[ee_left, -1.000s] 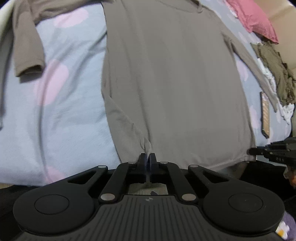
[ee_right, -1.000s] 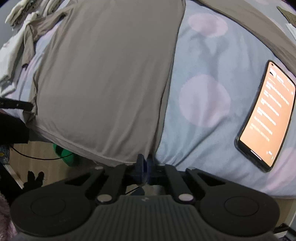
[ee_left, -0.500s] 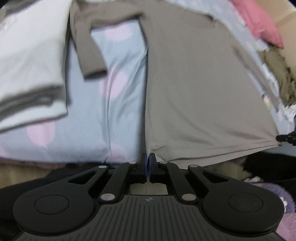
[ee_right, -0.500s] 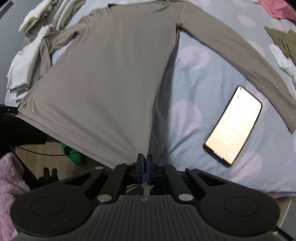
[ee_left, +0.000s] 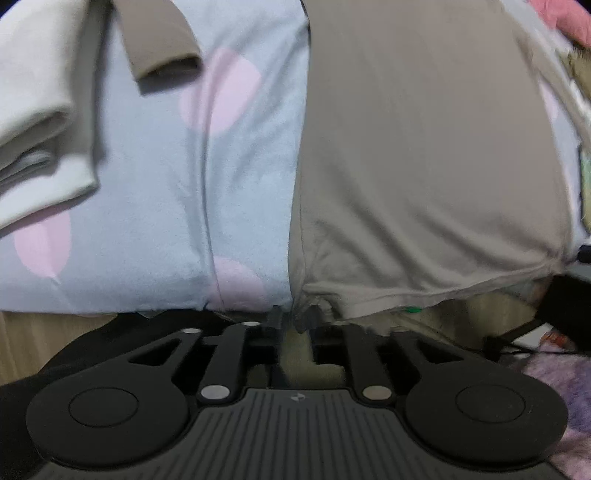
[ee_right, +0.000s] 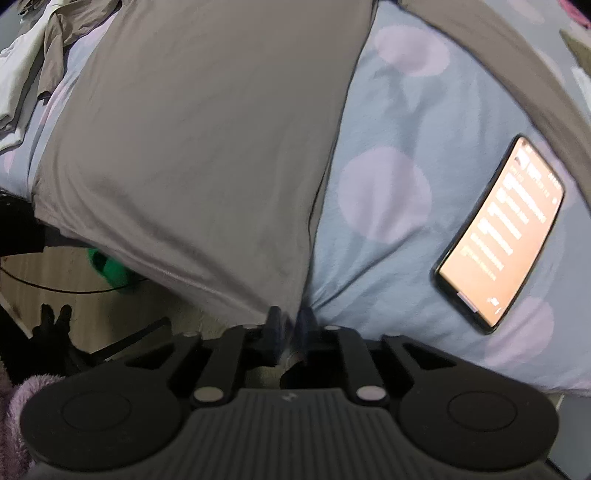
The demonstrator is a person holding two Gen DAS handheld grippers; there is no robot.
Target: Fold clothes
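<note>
A grey-brown long-sleeved shirt (ee_left: pixel 424 147) lies spread flat on the bed, its hem along the near edge. My left gripper (ee_left: pixel 293 317) is at the hem's left corner (ee_left: pixel 306 291); its jaws are opening, with a clear gap and the cloth's tip just ahead of them. In the right wrist view the same shirt (ee_right: pixel 203 147) fills the left half. My right gripper (ee_right: pixel 290 319) is at the hem's other corner (ee_right: pixel 291 299); its jaws are opening too, and the corner lies loose between the fingertips. One sleeve cuff (ee_left: pixel 162 55) rests on the sheet; the other sleeve (ee_right: pixel 498 74) runs off to the right.
The bed sheet (ee_left: pixel 166 184) is pale blue with pink spots. Folded white clothes (ee_left: pixel 33 110) lie to the left. A lit phone (ee_right: pixel 502 229) lies on the sheet right of the shirt. A pink cushion (ee_left: pixel 569 18) sits far back. A green object (ee_right: pixel 107 266) lies on the floor.
Both grippers were shut on the hem corners; now their jaws have parted. Both views have come in closer to the bed's edge, and the hem has settled there.
</note>
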